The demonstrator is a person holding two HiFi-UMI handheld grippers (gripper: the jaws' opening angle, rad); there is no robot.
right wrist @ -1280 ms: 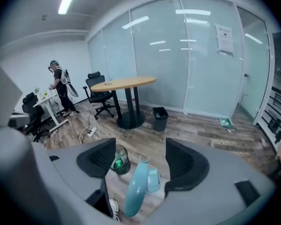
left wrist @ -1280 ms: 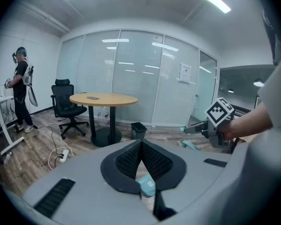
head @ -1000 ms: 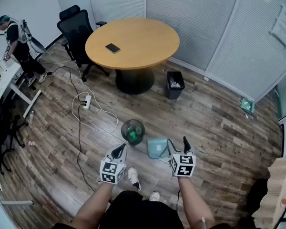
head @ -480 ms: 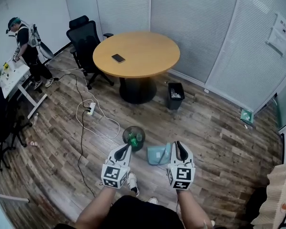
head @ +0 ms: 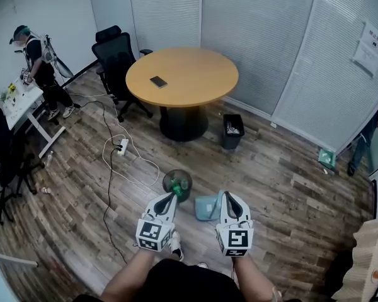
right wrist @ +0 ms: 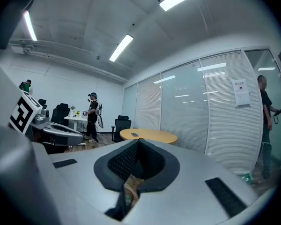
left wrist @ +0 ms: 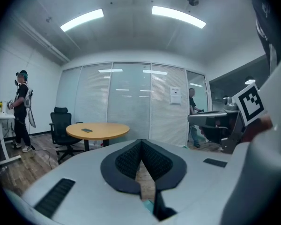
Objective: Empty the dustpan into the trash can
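standing at far left: a person (head: pixel 36 61) beside a white desk, well apart from the job.
left gripper (head: pixel 171 197): lower middle of the head view, a little left of centre. its jaws are pressed together on nothing, and the left gripper view shows the pads meeting with only wood floor below them.
trash can (head: pixel 165 187): a round mesh bin on the floor, just above the left gripper's tip in the frame, with green things inside.
dustpan (head: pixel 206 207): teal, lying on the floor just right of the trash can. it shows between the two grippers in the frame, its right edge hidden behind the right gripper. neither gripper holds it. i cannot tell whether anything lies in it.
dustpan, handling: probably thin moulded plastic, so light, stiff and smooth, and a little slippery under the pads. it is not fragile, but it would likely swing and spill if pinched by a thin side wall.
dustpan, where to hold: the handle, close to the pan. the handle is not clear here and is probably on the covered right side.
right gripper (head: pixel 227 197): lower middle, just right of the dustpan. its jaws have just been closing and now meet, with nothing between them.
black bin (head: pixel 232 131): a second bin above centre by the round table (head: pixel 183 74), well apart from the dustpan.
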